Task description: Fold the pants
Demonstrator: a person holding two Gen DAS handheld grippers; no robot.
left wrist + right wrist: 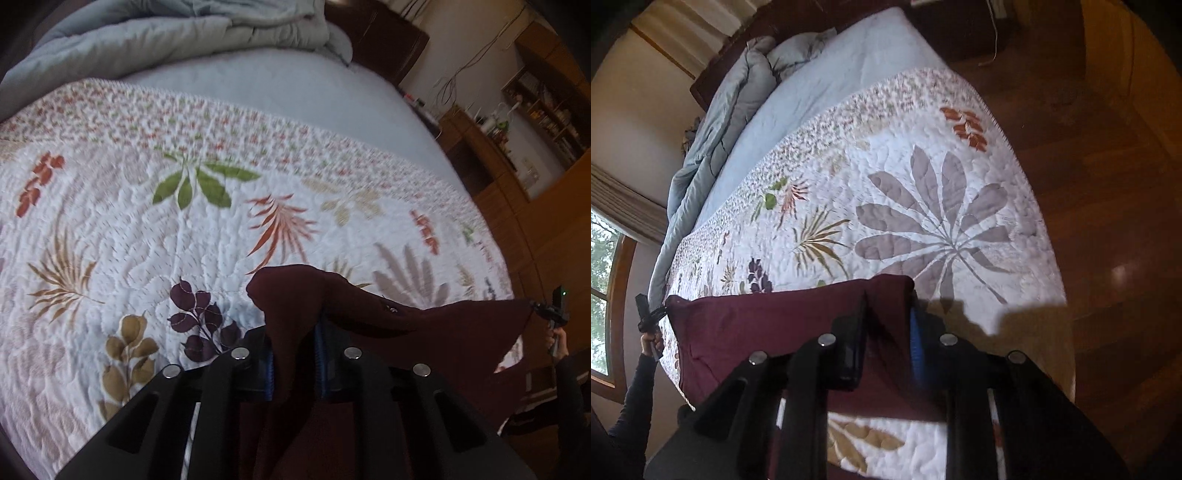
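Dark maroon pants (424,328) hang stretched in the air between my two grippers, above a floral quilt (147,221). My left gripper (293,314) is shut on one end of the pants' edge; cloth bunches over its fingers. My right gripper (888,306) is shut on the other end of the pants (775,325). Each gripper shows small in the other's view: the right gripper (550,314) at the far right, the left gripper (652,314) at the far left. The stretched edge sags slightly in the left wrist view.
The quilt (923,184) covers the near part of a bed. A pale blue sheet (277,85) and a bunched blue-grey comforter (166,40) lie beyond. Wooden shelves (517,147) stand to the right. Wood floor (1108,184) borders the bed. A window (602,280) is at left.
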